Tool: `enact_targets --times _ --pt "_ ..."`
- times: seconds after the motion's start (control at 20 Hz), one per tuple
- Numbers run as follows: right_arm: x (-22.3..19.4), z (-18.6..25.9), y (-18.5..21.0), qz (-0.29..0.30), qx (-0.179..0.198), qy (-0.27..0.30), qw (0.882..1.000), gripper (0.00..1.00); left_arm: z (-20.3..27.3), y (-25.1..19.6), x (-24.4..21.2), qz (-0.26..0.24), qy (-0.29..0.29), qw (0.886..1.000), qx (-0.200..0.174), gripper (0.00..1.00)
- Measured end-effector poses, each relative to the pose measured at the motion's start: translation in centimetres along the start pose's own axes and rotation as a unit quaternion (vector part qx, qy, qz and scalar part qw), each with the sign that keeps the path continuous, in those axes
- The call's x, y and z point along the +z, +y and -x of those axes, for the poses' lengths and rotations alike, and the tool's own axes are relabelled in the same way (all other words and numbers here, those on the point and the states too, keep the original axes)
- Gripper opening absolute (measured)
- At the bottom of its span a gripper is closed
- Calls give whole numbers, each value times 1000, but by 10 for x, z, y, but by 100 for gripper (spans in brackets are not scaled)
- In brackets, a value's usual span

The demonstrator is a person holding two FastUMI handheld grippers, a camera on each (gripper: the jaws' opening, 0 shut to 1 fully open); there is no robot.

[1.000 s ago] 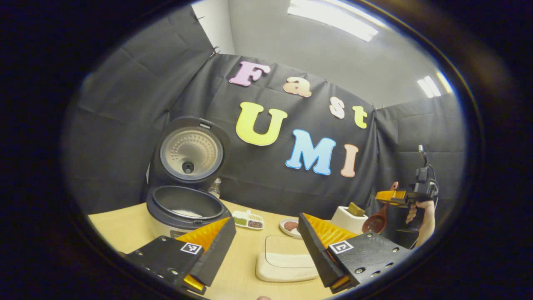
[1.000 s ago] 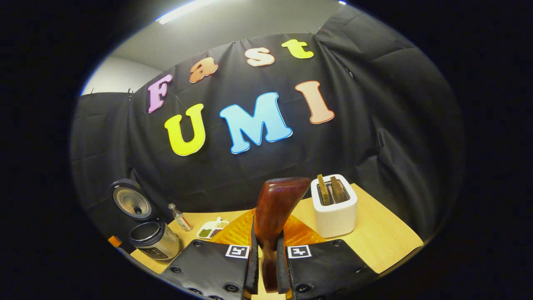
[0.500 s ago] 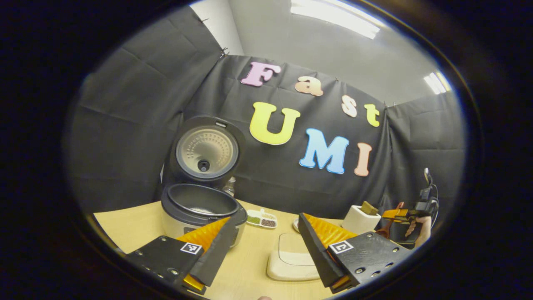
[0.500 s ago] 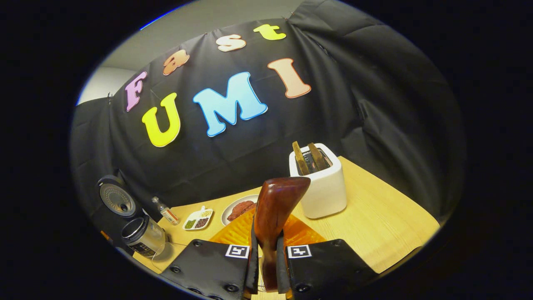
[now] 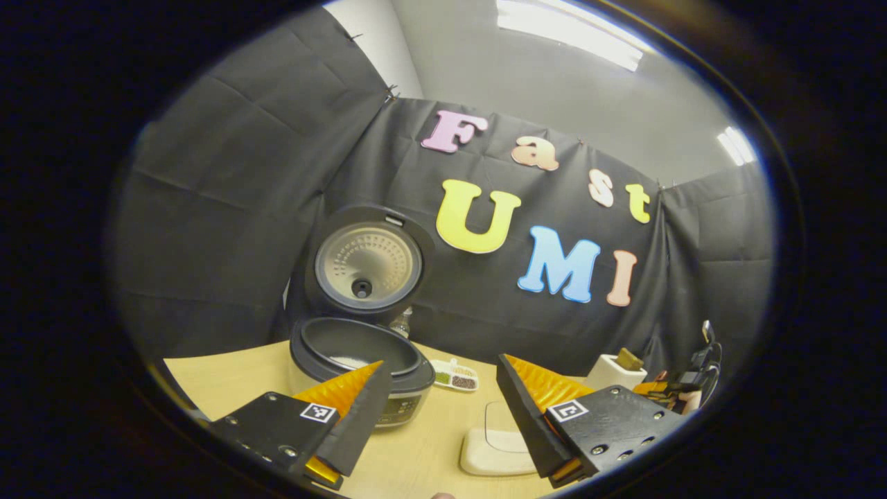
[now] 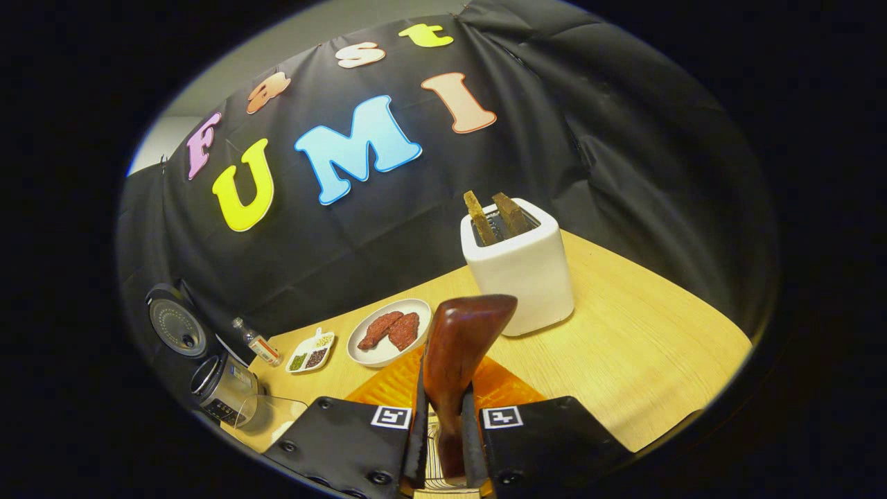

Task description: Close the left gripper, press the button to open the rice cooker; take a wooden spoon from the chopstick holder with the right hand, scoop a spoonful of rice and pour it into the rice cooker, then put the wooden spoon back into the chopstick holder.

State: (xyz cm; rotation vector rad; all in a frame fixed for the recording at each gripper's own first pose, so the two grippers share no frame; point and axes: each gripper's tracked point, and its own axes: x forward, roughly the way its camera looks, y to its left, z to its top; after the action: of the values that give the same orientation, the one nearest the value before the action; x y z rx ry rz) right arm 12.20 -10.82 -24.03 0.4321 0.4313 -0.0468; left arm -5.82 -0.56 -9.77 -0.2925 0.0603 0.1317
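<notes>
The rice cooker (image 5: 360, 350) stands open, its lid (image 5: 367, 260) upright, with a little white rice on the bottom of the pot. My left gripper (image 5: 443, 405) is open and holds nothing, a short way in front of the cooker. A dark wooden spoon (image 6: 461, 343) stands upright between my right gripper's (image 6: 443, 416) fingers, which are shut on its handle; its bowl end is hidden below. In the right gripper view the cooker (image 6: 222, 388) sits far off at the lower left. In the left gripper view the right gripper (image 5: 675, 395) and its hand show low at the far right.
A white toaster (image 6: 520, 267) holding two toast slices stands just beyond the spoon. A plate of meat (image 6: 388, 333), a small divided dish (image 6: 308, 353) and a small bottle (image 6: 256, 341) lie along the back of the wooden table (image 6: 644, 360). A white board (image 5: 495, 450) lies near the left gripper.
The right gripper has sunk and tipped downward with the spoon, so the toaster and plate rise in its view. The left view has swung left; the cooker shifts right in it.
</notes>
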Motion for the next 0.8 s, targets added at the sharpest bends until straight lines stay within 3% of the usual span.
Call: enact_targets --times 0.05,0.1,0.15,0.25,0.35,0.5,0.65,0.8 --pt "1 3 2 -3 4 -3 1000 24 -1 2 9 -11 -12 1000 3 94" --pt "5 8 2 -7 5 -8 1000 18 -4 6 17 -29 -23 999 10 94" --pt "6 12 2 -8 8 -15 1000 21 -7 10 26 -48 -33 998 18 94" --pt "8 20 0 3 3 -32 999 60 -13 12 49 -84 -58 994 29 94" --pt "9 31 -11 41 -27 -51 998 96 -20 16 76 -136 -88 986 50 92" --pt "17 56 -17 110 -60 -81 989 98 -45 24 105 -199 -107 971 78 92" --pt "15 78 3 113 -28 -93 989 98 -78 19 131 -204 -111 970 70 93" --pt "27 102 9 119 -24 -135 983 98 -121 13 165 -225 -117 965 69 93"
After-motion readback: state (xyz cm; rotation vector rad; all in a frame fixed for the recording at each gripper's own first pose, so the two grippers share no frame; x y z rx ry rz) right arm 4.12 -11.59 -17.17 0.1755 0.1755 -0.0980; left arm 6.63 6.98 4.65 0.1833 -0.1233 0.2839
